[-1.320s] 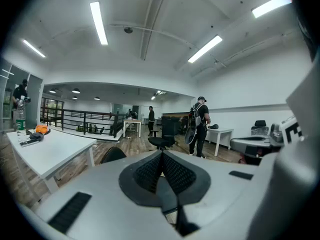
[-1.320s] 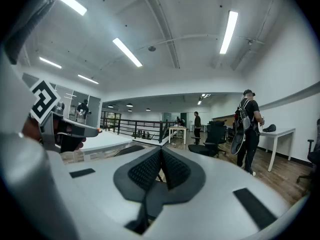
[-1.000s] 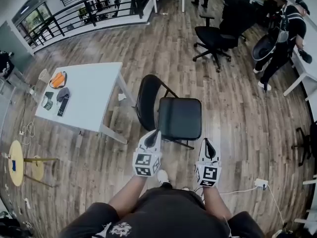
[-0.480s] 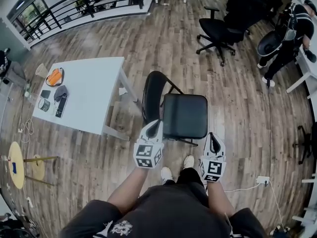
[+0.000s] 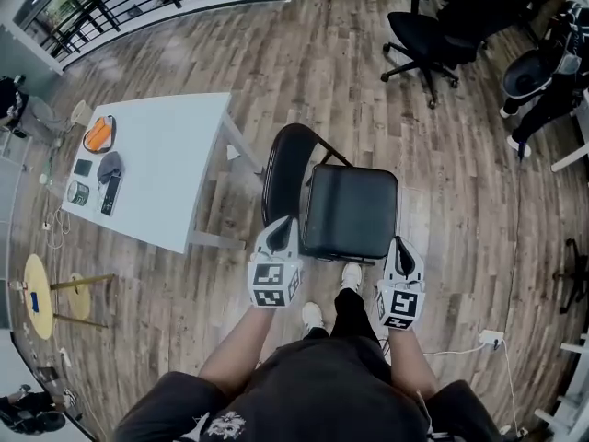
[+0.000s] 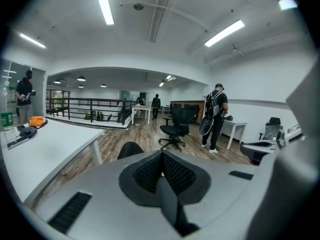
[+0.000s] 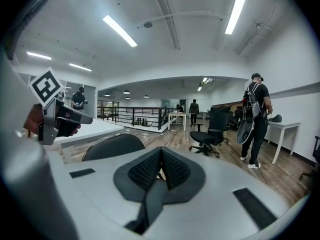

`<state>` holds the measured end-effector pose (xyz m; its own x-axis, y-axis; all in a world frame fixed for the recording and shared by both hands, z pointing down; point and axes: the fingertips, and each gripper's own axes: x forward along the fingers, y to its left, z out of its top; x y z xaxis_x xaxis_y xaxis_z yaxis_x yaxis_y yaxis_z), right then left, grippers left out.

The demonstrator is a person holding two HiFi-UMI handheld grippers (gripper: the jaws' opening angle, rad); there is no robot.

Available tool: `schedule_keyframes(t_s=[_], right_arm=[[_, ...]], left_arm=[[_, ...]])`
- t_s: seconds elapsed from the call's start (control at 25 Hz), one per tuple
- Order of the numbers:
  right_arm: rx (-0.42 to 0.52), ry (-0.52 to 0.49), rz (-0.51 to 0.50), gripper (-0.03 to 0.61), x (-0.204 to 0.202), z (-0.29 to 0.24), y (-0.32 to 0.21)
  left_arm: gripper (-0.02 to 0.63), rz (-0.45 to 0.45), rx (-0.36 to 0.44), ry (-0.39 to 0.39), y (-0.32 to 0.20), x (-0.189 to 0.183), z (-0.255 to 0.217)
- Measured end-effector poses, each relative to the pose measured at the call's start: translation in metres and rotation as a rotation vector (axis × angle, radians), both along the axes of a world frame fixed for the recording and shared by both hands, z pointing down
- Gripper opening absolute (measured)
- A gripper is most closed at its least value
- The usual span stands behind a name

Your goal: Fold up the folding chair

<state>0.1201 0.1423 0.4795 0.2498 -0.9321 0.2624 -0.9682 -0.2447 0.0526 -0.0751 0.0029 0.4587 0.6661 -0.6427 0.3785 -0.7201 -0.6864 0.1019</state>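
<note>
- In the last second the person has walked right up to the folding chair [image 5: 342, 215]. A moment ago both grippers hung short of its near edge; now they sit either side of it.
- The left gripper [image 5: 282, 225] has its tip at the near-left corner of the seat [image 5: 359, 191], by the foot of the backrest [image 5: 281, 168]. The right gripper [image 5: 401, 247] is just outside the near-right corner. From above I can't tell whether either one actually touches the chair.
- Both pairs of jaws are pressed together with nothing between them. Each gripper view shows the mesh pads meeting, with the curved top of the backrest low beyond them.
- The chair itself has not changed. It stands fully open on the wooden floor, seat flat, just beside the near right corner of the white worktop [image 5: 166, 145] and well apart from the office chair [image 5: 425, 37].
- To my eye the approach is over and the fold has not begun.
- With the jaws closed, the next move looks like either opening them to take the seat's front edge or nudging the seat up from beneath with the tips.
- The chair could skid on the smooth boards if pushed rather than lifted.
</note>
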Motion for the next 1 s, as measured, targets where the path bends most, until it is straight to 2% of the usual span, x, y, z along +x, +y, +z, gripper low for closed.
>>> schedule_keyframes(t_s=[0.12, 0.36, 0.64, 0.68, 0.72, 0.76, 0.8, 0.88, 0.92, 1.0], right_arm=[[-0.026, -0.018, -0.021, 0.014, 0.018, 0.018, -0.019], [-0.073, -0.058, -0.056, 0.014, 0.046, 0.059, -0.058], [-0.207, -0.168, -0.092, 0.015, 0.074, 0.131, -0.080], [-0.225, -0.192, -0.103, 0.027, 0.075, 0.140, -0.081], [-0.242, -0.218, -0.113, 0.077, 0.077, 0.148, -0.082], [-0.257, -0.245, -0.124, 0.121, 0.080, 0.157, -0.083], [-0.271, -0.271, -0.132, 0.149, 0.083, 0.165, -0.085], [-0.301, -0.322, -0.138, 0.183, 0.093, 0.183, -0.089], [-0.319, -0.348, -0.137, 0.197, 0.099, 0.192, -0.090], [-0.365, -0.403, -0.133, 0.231, 0.109, 0.213, -0.090]], left_arm=[[0.005, -0.054, -0.020, -0.053, -0.026, 0.004, 0.012], [0.005, -0.109, -0.034, -0.164, -0.074, 0.010, 0.033], [0.005, -0.238, -0.103, -0.398, -0.117, -0.010, 0.074], [0.005, -0.243, -0.112, -0.422, -0.122, -0.013, 0.077], [0.006, -0.240, -0.126, -0.442, -0.125, -0.014, 0.081], [0.039, -0.229, -0.146, -0.456, -0.129, -0.013, 0.086], [0.117, -0.215, -0.171, -0.467, -0.133, -0.011, 0.092], [0.204, -0.190, -0.221, -0.489, -0.140, -0.007, 0.103], [0.236, -0.180, -0.242, -0.503, -0.144, -0.005, 0.107], [0.246, -0.168, -0.283, -0.525, -0.151, -0.002, 0.116]])
